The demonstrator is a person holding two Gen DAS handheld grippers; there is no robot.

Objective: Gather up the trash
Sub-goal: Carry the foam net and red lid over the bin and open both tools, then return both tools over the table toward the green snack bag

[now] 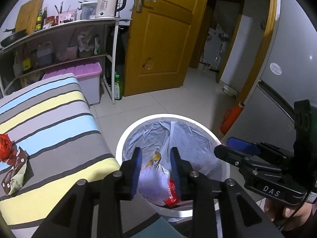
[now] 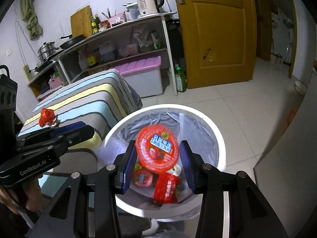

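Tilting red lid (image 2: 156, 151) over bin (image 2: 221, 150)

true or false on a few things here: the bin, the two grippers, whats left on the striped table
1. The bin is lined with a plastic bag. True.
2. The bin is empty. False: red wrappers already lie in it.
3. A round red lid sits between the right gripper fingers, over the bin. True.
4. The left gripper is over the striped table. False: it is over the bin, with a blurred pale piece between its fingers.
5. No trash is left on the table. False: a crumpled red wrapper and a brown packet lie there.
6. The door has a hole low down. True.
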